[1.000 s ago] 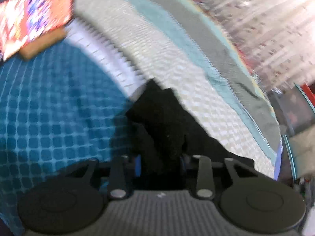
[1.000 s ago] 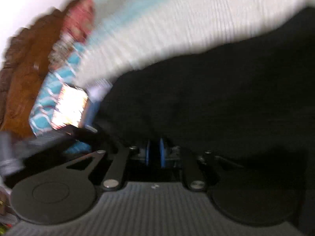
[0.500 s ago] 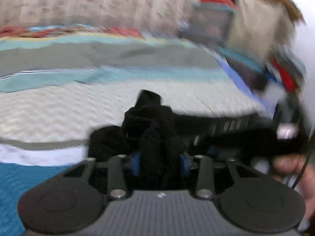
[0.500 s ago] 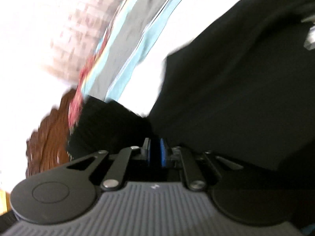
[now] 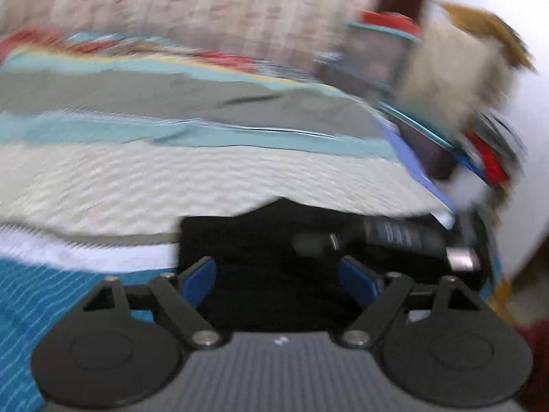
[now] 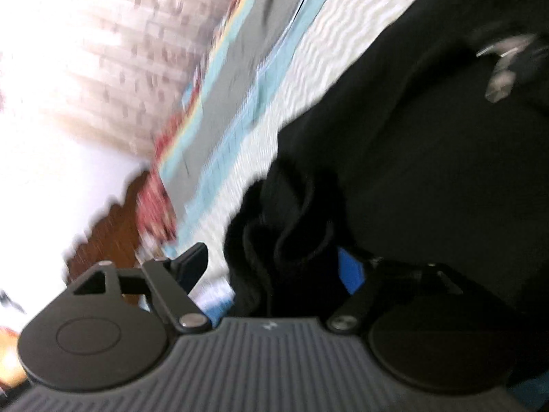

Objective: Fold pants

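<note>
While spreading wide, caught letting go of the black pants [image 5: 260, 240] on the bed [image 5: 137, 178]: left gripper [image 5: 278, 274] with jaws opening, blue pads well apart on either side of flat dark cloth, nothing pinched between them. Same story from the right gripper [image 6: 272, 267], jaws likewise opening, a bunched fold of the pants [image 6: 429, 137] lying loose between the pads and close to the blue one, no squeeze visible. Judged a release at the end of a fold: cloth carried over and laid down near the bed's edge, so no further need to hold it, and both grippers angled down toward the fabric to drop it low rather than fling it. Seen in the left wrist view as a squarish dark slab on the pale wavy stripe of the bedspread, with the right gripper just beside it to the right. Compared with half a second ago: then a raised clump of black cloth clamped in the left gripper, now lying flat and free. Compared with a second ago: right pads then pressed together on the cloth, now far apart. Both views heavily blurred.
</note>
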